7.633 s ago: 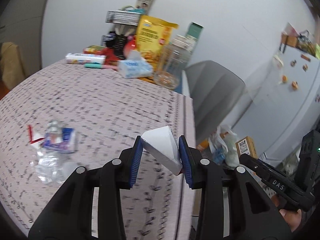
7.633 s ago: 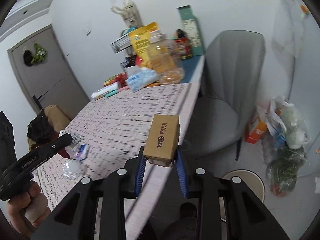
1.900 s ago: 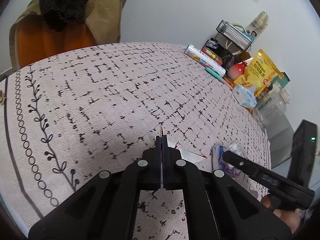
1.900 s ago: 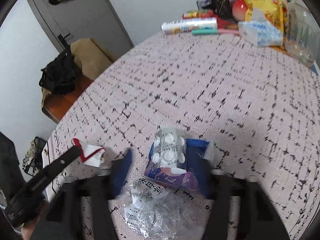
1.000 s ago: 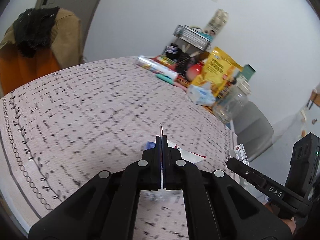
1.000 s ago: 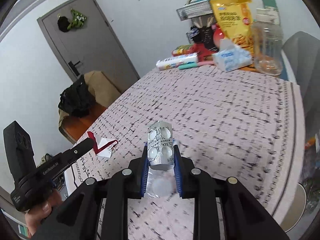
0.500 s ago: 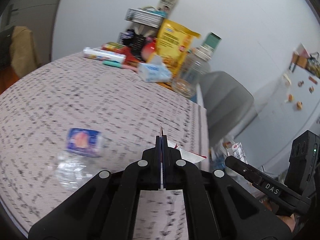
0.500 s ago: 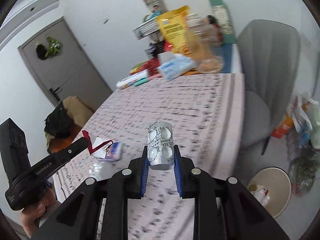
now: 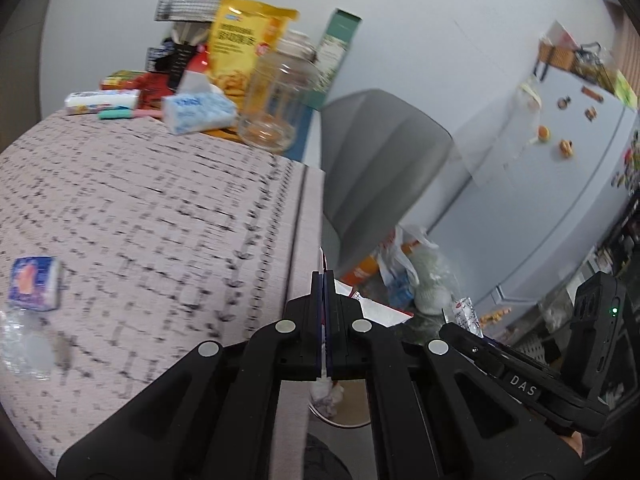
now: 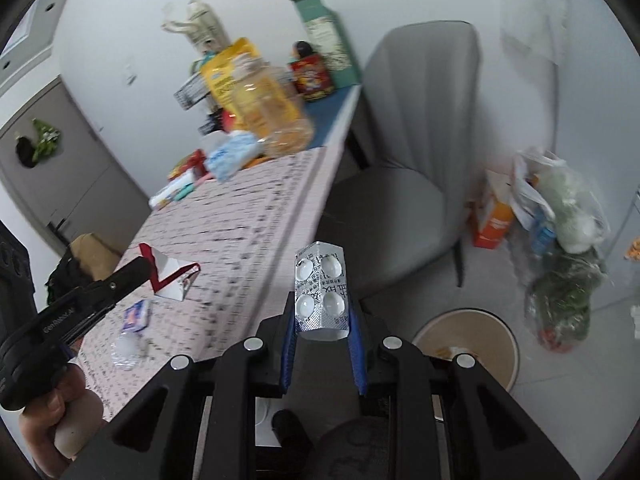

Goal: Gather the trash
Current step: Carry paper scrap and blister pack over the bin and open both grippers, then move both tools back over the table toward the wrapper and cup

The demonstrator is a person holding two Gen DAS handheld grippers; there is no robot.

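Silver foil is clamped in the right gripper (image 10: 322, 344): a blister pack (image 10: 321, 290) with four round pockets is pinched upright between the blue pads, past the edge of the table (image 10: 256, 216) and above the floor. Just beyond and below it a round bin (image 10: 472, 344) is seen on the floor, a scrap of paper lying inside (a view offered fully only by the right wrist camera; from the left wrist only part of the bin rim (image 9: 340, 420) is shown beneath the fingers). The left gripper (image 9: 323, 292) is pressed fully together on a thin red-and-white wrapper (image 9: 380, 312), seen edge-on between the pads in its own view, while from the right wrist camera the same wrapper (image 10: 172, 276) is shown as a folded white piece with red edging, held over the table's near end. On the patterned cloth a small blue packet (image 9: 34, 284) and a crumpled clear plastic (image 9: 26, 348) are left lying, well apart from both tools. Farther off a grey chair (image 10: 416, 128) is drawn up to the table, plastic bags (image 10: 560, 216) are heaped on the floor beside it, and at the far end a clear jar (image 9: 280, 100), a tissue pack (image 9: 198, 112) and a yellow snack bag (image 9: 244, 48) are crowded against the wall. A white fridge (image 9: 560, 184) with magnets is caught only by the left wrist camera.
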